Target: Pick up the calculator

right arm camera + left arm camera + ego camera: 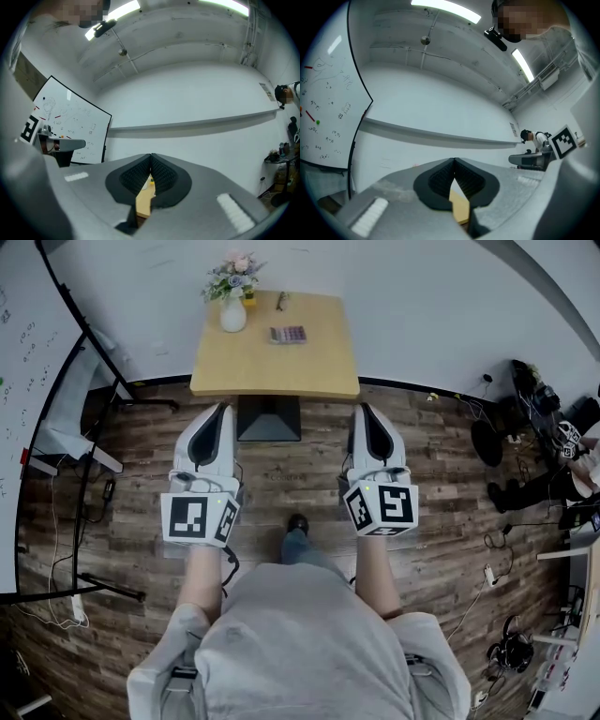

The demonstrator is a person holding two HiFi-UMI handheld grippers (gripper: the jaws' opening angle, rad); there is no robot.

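Ahead, the calculator (288, 334) lay flat on the wooden surface (281, 371), just right of the white vase (232, 315) of flowers and not touching it. Both claws hung over the plank floor (450, 493), well short of the vase on its near side. The left claw (223, 409) was roughly in line with the vase, and the right claw (361, 409) was off to the vase's right, beyond the calculator. Each claw was pinched fully together with nothing between its jaws.
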